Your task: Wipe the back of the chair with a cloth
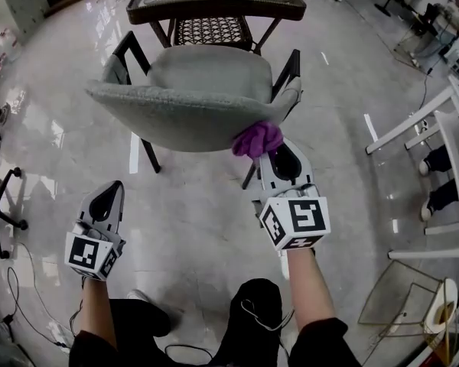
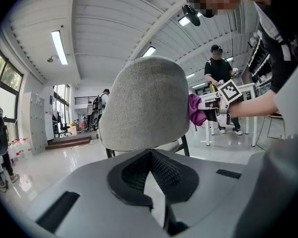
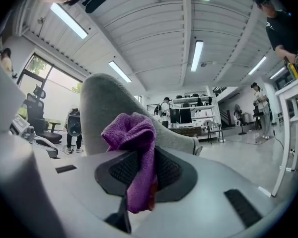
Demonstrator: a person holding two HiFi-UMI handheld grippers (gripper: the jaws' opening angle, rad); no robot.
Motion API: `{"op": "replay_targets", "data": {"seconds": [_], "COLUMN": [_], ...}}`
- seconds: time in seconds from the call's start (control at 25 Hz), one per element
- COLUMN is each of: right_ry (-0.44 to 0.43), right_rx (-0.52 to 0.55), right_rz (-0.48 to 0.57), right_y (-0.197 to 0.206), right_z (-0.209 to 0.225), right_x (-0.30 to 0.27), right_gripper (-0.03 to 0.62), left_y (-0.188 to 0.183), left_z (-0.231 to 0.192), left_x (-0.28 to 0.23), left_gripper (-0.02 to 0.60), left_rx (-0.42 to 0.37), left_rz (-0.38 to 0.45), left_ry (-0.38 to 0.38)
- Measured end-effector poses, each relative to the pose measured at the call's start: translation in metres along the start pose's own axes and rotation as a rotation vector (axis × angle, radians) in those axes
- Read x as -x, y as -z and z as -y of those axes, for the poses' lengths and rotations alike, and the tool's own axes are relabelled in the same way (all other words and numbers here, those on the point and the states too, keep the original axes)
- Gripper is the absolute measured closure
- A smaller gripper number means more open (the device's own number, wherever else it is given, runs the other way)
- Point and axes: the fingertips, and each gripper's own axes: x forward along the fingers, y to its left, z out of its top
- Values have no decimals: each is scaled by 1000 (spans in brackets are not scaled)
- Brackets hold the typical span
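Wiping appears to be in hand. The right gripper [image 1: 271,150] pinches the purple cloth [image 1: 257,138], which is bunched just ahead of its jaws at the side edge of the grey chair back [image 1: 187,117]. The left gripper [image 1: 113,188], jaws pressed together on nothing, hangs short of the chair. The next move likely calls for sweeping the cloth across the back with steady pressure.

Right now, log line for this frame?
right gripper: shut on purple cloth | cloth at chair back edge | left gripper: shut, empty
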Motion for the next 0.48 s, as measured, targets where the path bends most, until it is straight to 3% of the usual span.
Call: {"op": "replay_targets", "data": {"seconds": [0.16, 0.28, 0.48], "right_ry": [17, 43, 79], "right_rx": [19, -1, 99], "right_rz": [19, 14, 18], "right_y": [4, 11, 17], "right_z": [22, 44, 67], "right_x": [0, -4, -10], "right_gripper": [505, 505, 505], "left_y": [8, 22, 31], "left_z": [2, 7, 13], "left_x": [-2, 0, 2], "left_gripper": [572, 572, 572], "left_rx": [-20, -25, -24], "left_rz": [21, -19, -7], "left_ry": [-18, -16, -28]}}
